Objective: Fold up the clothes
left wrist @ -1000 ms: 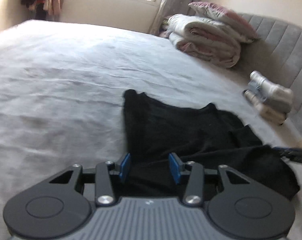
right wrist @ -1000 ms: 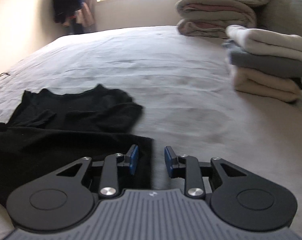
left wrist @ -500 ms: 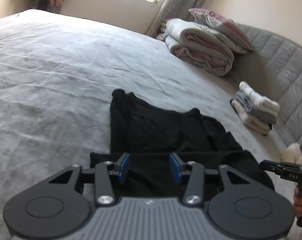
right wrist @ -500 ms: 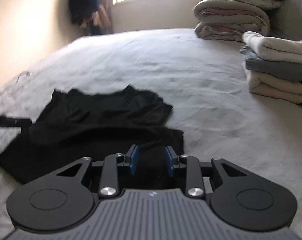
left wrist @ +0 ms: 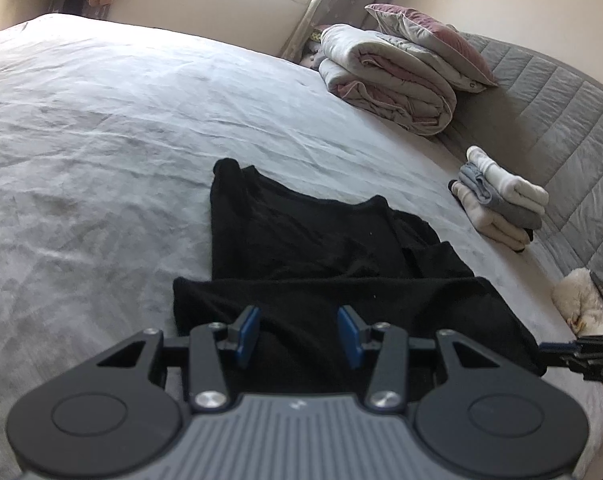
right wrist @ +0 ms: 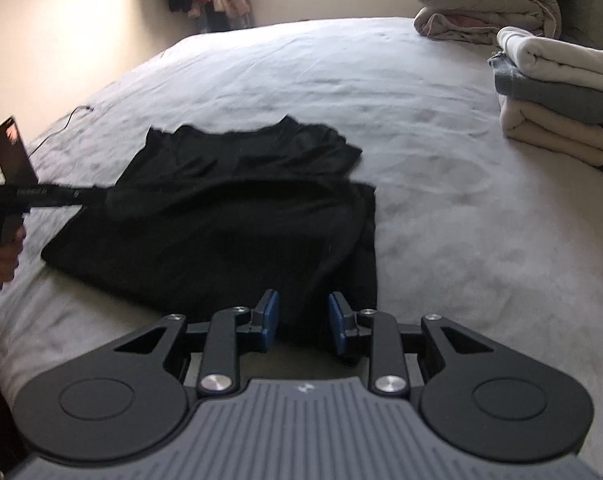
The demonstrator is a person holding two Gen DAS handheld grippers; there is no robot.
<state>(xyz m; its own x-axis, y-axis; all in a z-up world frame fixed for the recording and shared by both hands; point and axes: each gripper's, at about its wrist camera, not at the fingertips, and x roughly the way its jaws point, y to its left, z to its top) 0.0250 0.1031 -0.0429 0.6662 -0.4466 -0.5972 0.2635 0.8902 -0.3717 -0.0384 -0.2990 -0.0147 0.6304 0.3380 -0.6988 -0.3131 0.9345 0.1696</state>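
Black shirt (left wrist: 321,248) on grey bed (left wrist: 101,128) — lower part folded up, both tools (left wrist: 298,334) (right wrist: 303,322) spread, empty.

The right gripper (right wrist: 303,322) now sits over the black shirt's (right wrist: 229,216) near hem instead of beside it; the hem fold lies flatter.
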